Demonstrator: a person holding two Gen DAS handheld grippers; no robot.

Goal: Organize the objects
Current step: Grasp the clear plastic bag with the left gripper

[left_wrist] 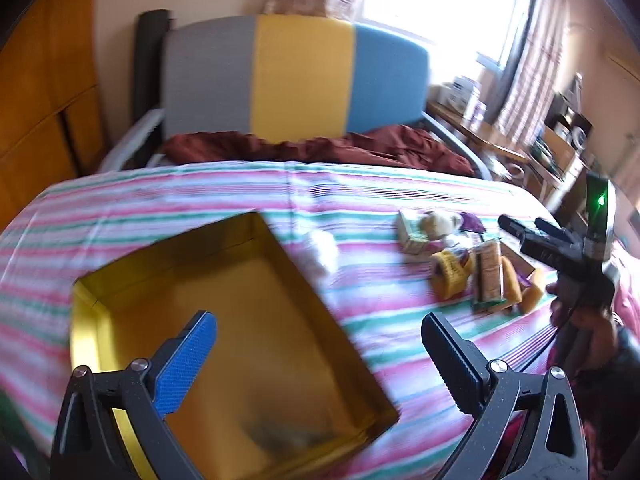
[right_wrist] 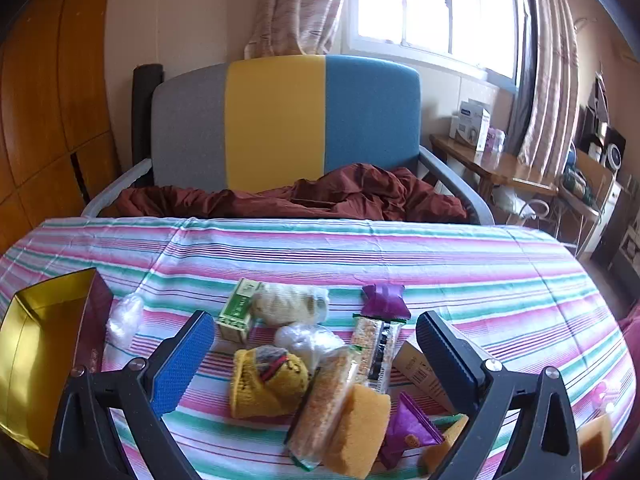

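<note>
Both grippers gape wide, empty: the left gripper point(left_wrist: 320, 354) hangs above the gold-lined box point(left_wrist: 224, 344), the right gripper point(right_wrist: 314, 354) over the snack pile point(right_wrist: 320, 356) on the striped cloth point(right_wrist: 440, 264). Something blurred, perhaps plastic wrap, lies in the box's near corner.

One gold box point(right_wrist: 44, 340) is seen. Two sponges point(right_wrist: 358, 432) point(right_wrist: 596, 440) can be counted, two long snack bars point(right_wrist: 324, 400) point(right_wrist: 374, 344), two purple packets point(right_wrist: 384, 302) point(right_wrist: 408, 428), one green box point(right_wrist: 238, 312), and one yellow knitted toy point(right_wrist: 264, 380).
</note>
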